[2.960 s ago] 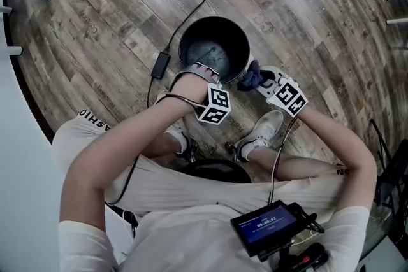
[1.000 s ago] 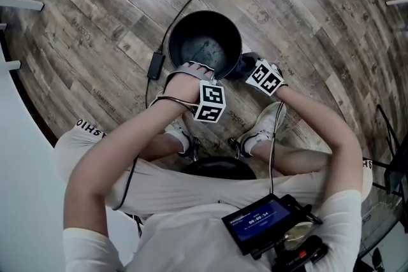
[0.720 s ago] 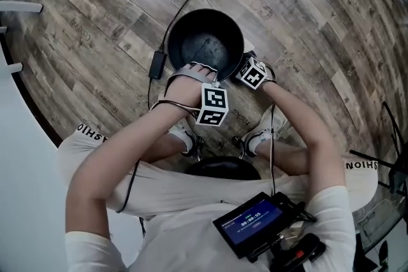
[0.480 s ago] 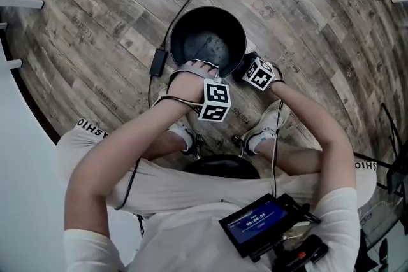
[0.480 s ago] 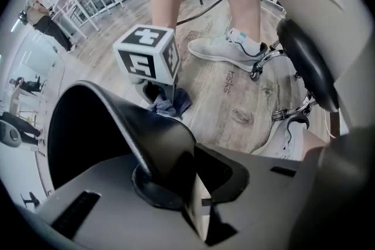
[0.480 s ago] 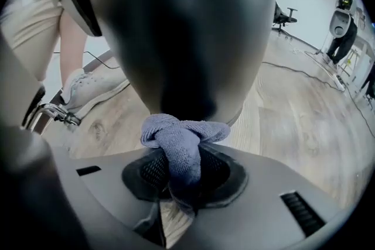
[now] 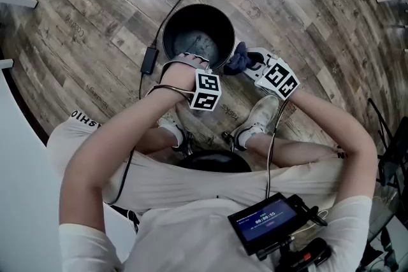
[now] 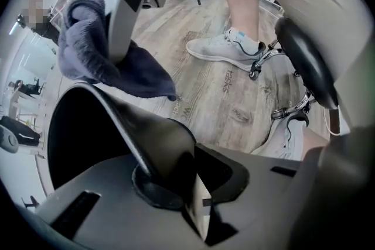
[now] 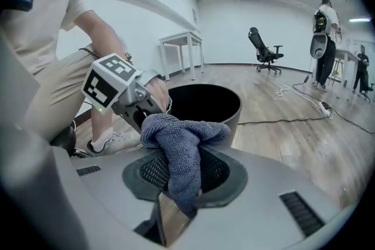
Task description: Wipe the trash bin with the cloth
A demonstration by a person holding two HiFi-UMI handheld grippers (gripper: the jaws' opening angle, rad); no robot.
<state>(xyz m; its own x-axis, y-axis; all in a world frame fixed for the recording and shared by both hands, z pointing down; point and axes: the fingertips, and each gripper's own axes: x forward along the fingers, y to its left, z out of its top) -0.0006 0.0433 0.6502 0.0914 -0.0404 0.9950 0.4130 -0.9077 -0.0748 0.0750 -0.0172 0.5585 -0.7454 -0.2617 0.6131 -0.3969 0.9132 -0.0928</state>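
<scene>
A round black trash bin (image 7: 191, 7) stands on the wooden floor in front of the seated person. My left gripper (image 7: 187, 62) points straight down and is shut on the bin's near rim (image 8: 111, 120), whose wall runs between its jaws. My right gripper (image 7: 248, 65) is beside the bin's right rim, raised off the floor, shut on a dark blue cloth (image 7: 238, 60). In the right gripper view the cloth (image 9: 183, 140) bunches above the jaws, with the bin (image 9: 225, 108) and the left gripper (image 9: 132, 96) just behind it. The cloth (image 8: 94, 55) hangs next to the rim.
A black cable with a power adapter (image 7: 149, 60) lies on the floor left of the bin. The person's shoes (image 7: 260, 116) and a black stool seat (image 7: 205, 162) are close behind the grippers. An office chair (image 9: 265, 51), a white table (image 9: 180, 44) and people (image 9: 324, 44) stand further off.
My right gripper has risen with the cloth from low against the bin's right wall to about rim height, moving slightly right. The left gripper has kept its hold on the rim.
</scene>
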